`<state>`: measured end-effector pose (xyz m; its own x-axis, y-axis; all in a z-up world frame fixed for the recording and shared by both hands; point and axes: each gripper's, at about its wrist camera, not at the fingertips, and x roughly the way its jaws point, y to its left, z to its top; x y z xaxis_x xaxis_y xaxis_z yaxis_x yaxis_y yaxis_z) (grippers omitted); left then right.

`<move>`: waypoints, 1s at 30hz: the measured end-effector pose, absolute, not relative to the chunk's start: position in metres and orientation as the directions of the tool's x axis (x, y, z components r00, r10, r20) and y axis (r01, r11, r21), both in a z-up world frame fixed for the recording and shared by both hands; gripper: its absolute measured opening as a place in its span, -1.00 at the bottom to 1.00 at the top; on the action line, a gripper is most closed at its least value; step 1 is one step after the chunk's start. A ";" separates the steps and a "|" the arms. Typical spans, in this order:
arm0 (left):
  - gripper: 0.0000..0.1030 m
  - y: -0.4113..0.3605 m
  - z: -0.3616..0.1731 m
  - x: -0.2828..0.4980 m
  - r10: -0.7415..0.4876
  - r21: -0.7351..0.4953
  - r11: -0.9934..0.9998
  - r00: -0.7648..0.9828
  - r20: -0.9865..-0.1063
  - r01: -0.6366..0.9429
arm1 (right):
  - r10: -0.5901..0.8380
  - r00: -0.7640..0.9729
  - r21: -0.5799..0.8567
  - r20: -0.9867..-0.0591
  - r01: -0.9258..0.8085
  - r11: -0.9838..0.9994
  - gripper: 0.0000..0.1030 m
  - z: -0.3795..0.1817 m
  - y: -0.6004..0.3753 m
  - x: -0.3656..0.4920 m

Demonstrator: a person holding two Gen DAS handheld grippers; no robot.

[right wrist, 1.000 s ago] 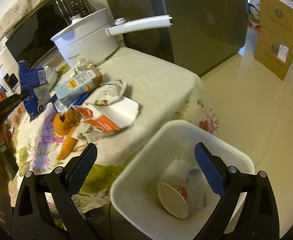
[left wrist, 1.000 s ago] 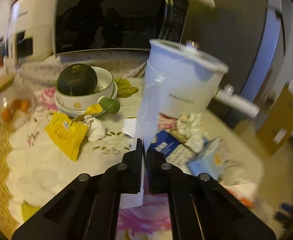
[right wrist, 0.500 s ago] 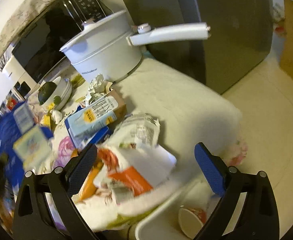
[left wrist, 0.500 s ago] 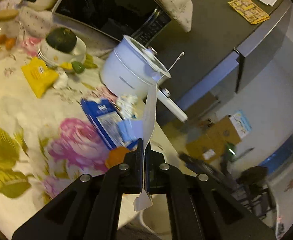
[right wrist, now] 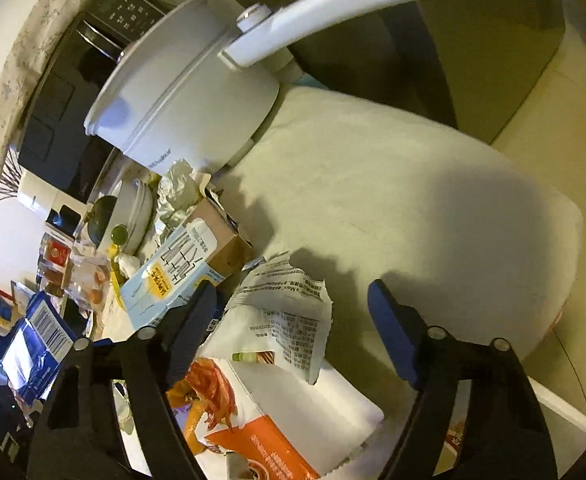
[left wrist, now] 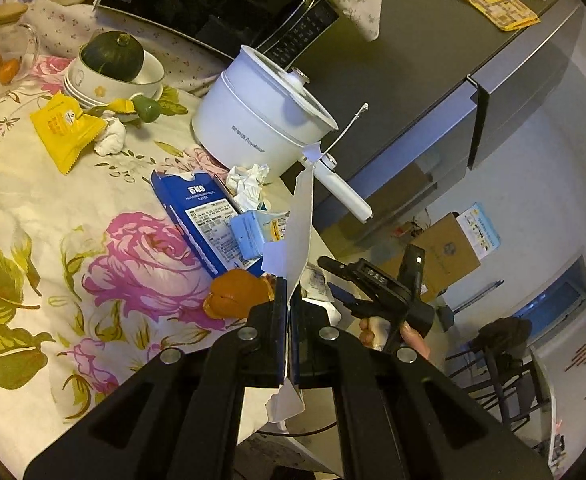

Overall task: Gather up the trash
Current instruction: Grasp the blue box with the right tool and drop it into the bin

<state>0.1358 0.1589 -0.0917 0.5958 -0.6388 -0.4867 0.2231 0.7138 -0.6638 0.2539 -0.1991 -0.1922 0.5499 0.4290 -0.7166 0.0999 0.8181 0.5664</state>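
Left wrist view: the left claw is pressed together on a white paper strip, whose long axis stands up from the jaws, out past the surface edge.

Right wrist view: the right claw, pitched down, is closing around the torn wrapper lying straight ahead, pads not yet pressing.

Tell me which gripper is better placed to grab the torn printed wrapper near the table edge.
Right. The right gripper is closing around the torn printed wrapper, nothing held yet. The left gripper is shut on a white paper strip.
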 end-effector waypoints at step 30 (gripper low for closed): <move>-0.98 0.097 -0.063 0.115 -0.749 -0.684 0.627 0.529 -0.399 0.372 | 0.136 0.772 0.269 -0.621 0.047 0.962 -0.95 -0.074 -0.227 0.065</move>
